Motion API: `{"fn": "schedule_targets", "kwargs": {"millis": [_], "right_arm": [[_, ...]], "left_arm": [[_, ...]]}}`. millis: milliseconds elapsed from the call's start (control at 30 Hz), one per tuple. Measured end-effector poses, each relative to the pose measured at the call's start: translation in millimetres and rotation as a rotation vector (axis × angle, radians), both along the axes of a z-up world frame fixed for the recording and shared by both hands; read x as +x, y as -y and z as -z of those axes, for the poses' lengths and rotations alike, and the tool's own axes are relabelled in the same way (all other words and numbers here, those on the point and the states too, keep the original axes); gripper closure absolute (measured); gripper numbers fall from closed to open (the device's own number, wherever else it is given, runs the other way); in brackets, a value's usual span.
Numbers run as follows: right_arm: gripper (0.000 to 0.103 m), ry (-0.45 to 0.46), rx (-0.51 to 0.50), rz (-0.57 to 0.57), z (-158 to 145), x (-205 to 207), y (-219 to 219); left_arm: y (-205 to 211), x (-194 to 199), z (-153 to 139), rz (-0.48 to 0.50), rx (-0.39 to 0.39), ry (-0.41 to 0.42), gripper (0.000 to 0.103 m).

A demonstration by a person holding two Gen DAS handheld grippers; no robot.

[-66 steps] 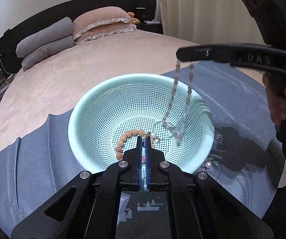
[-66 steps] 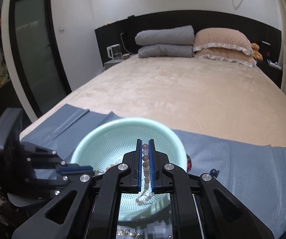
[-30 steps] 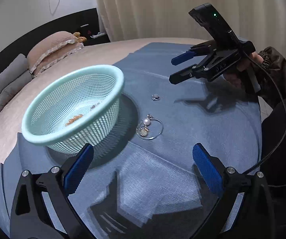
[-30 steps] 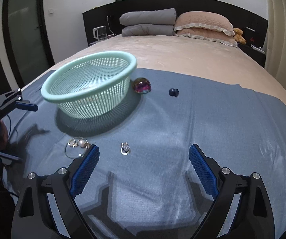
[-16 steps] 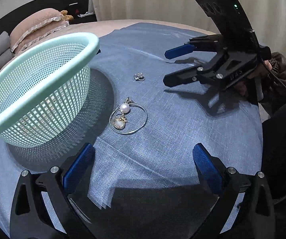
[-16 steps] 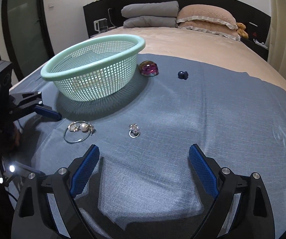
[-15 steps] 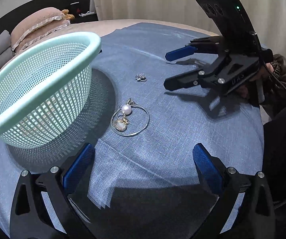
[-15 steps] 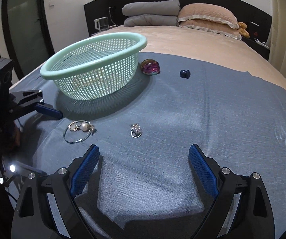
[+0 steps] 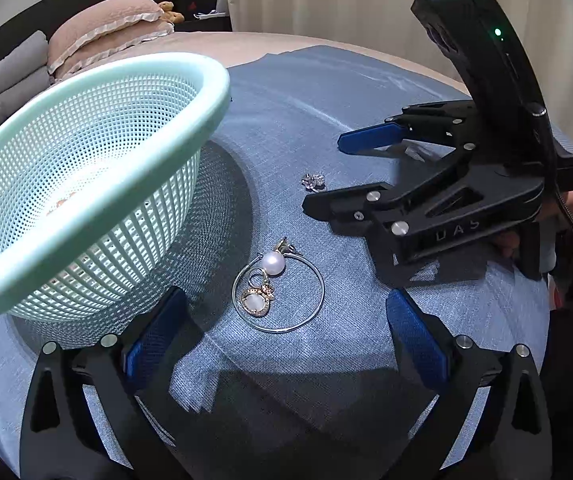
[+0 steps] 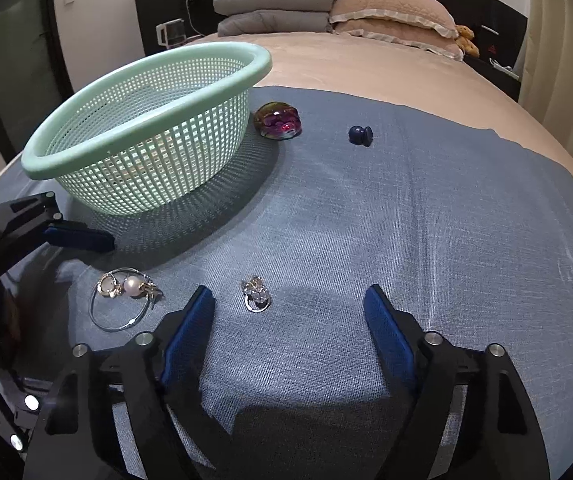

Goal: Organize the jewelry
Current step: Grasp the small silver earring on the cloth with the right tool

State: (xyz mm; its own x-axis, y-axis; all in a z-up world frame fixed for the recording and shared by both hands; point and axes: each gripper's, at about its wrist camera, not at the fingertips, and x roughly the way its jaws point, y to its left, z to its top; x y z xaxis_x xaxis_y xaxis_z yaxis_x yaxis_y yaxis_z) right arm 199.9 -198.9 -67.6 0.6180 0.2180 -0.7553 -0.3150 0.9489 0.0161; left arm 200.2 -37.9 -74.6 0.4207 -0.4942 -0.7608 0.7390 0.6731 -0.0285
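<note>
In the left wrist view my left tongs (image 9: pixel 282 344) gape wide and empty, tilted down at the hoop earring (image 9: pixel 278 286) lying on the blue cloth (image 9: pixel 294 120) at lower centre, right beside the green basket (image 9: pixel 98 128) on the left. I judge the hoop to be thin, springy wire, light and apt to slide on the weave; its pearl (image 9: pixel 273 263) and the charm beside it look round and slick, so I would pinch across the wire rim rather than the beads.

In the right wrist view my right tongs (image 10: pixel 288 312) point down at the small sparkly ring (image 10: pixel 256 294) at lower centre. Their jaws have just been closing, yet they are apart and hold nothing; the ring lies just ahead of the tips, nearer the left one. It looks tiny, hard and easily flicked, so I would close on its stone cluster.
</note>
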Motion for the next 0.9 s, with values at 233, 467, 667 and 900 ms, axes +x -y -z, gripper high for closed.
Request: {"fn": "schedule_targets", "kwargs": {"millis": [233,467,667,900], "right_arm": [[0.074,0.005,0.000,-0.013,-0.1,-3.3,-3.8],[0.090,0.002,0.025,0.006,-0.1,-1.8,2.4],[0.090,0.001,0.038,0.016,-2.4,-4.7,3.9],[0.090,0.000,0.082,0.032,-6.0,-15.0,12.8]], "left_arm": [[-8.8,-0.9,-0.3,-0.027,-0.029,-0.004,0.028],[-13.5,-6.6,-0.4,-0.013,-0.058,-0.023,0.053],[-10.9,-18.1,-0.9,-0.027,-0.070,-0.034,0.068],[-14.4,-15.8,-2.9,-0.066,-0.121,-0.102,0.102]]}}
